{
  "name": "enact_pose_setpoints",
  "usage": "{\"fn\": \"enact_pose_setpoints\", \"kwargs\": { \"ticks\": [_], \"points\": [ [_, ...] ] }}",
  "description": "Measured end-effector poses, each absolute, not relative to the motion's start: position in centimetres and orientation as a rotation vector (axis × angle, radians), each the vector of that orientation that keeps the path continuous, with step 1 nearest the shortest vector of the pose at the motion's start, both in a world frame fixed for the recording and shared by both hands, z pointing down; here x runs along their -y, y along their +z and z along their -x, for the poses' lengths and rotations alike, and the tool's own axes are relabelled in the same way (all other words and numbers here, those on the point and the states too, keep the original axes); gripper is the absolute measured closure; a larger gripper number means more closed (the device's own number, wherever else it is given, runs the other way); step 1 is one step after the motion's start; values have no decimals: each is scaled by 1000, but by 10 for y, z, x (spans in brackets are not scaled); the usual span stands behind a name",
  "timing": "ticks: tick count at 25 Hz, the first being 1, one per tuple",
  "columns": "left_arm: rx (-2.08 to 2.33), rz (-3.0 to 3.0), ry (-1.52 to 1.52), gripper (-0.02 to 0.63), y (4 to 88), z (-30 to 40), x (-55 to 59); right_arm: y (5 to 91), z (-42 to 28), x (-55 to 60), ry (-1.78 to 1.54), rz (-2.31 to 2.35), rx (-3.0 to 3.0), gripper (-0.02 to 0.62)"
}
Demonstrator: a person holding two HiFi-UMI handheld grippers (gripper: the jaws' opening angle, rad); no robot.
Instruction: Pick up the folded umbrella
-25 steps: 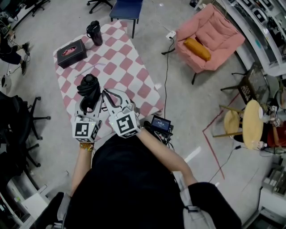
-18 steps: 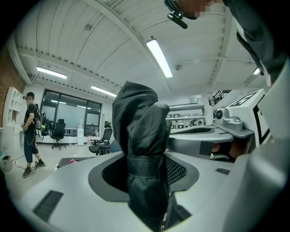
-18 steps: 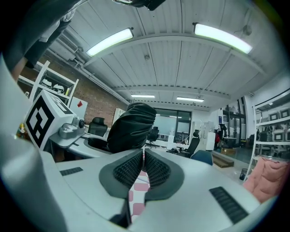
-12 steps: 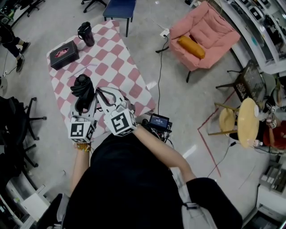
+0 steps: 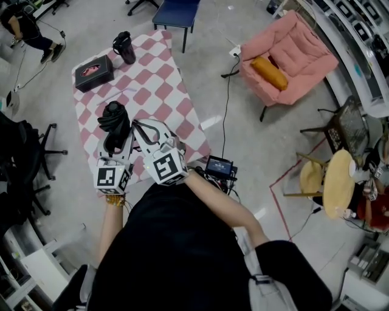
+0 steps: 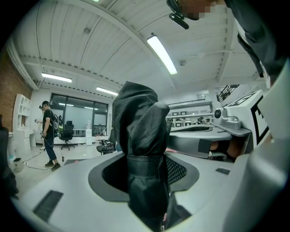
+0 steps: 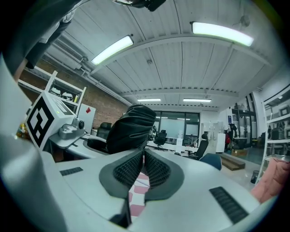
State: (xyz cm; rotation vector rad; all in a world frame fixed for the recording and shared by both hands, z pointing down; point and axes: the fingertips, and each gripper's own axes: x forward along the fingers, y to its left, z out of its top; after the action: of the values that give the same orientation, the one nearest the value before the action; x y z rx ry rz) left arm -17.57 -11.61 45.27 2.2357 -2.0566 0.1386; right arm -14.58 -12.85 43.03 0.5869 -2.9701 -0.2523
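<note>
The folded umbrella is black and bunched, and it stands upright between the jaws of my left gripper, which is shut on its lower part above the near end of the checkered table. In the left gripper view the umbrella fills the gap of the left gripper. My right gripper sits just right of it, jaws together with nothing between them. In the right gripper view the umbrella shows just past the right gripper, to the left.
A black tissue box and a dark mug stand at the table's far end. A blue chair is beyond it. A pink armchair with an orange cushion is at right. A small screen device lies on the floor.
Both grippers have stayed side by side with the umbrella still in the left one. They have shifted a little against the table, and the head view has swung slightly.
</note>
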Motion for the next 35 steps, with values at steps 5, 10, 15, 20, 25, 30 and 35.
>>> {"fn": "enact_pose_setpoints", "kwargs": {
  "ticks": [5,10,15,20,25,30,35],
  "points": [
    [2123,-2189,138,396,445,167,121,426,140,133,-236,-509,2999,577],
    [2176,-2122,133,396,448,159,118,429,132,134,-228,-430,3015,577],
    [2221,-2046,127,396,454,156,114,436,127,136,-216,-397,3017,577],
    [2253,-1984,143,396,463,158,106,443,126,137,-202,-344,3022,578],
    [2279,-1936,156,396,469,163,102,450,127,141,-215,-325,3012,578],
    [2289,-1911,169,396,473,165,103,453,130,148,-181,-320,3003,578],
    [2290,-1898,175,396,477,166,106,459,135,149,-183,-266,2997,580]
  ]
}}
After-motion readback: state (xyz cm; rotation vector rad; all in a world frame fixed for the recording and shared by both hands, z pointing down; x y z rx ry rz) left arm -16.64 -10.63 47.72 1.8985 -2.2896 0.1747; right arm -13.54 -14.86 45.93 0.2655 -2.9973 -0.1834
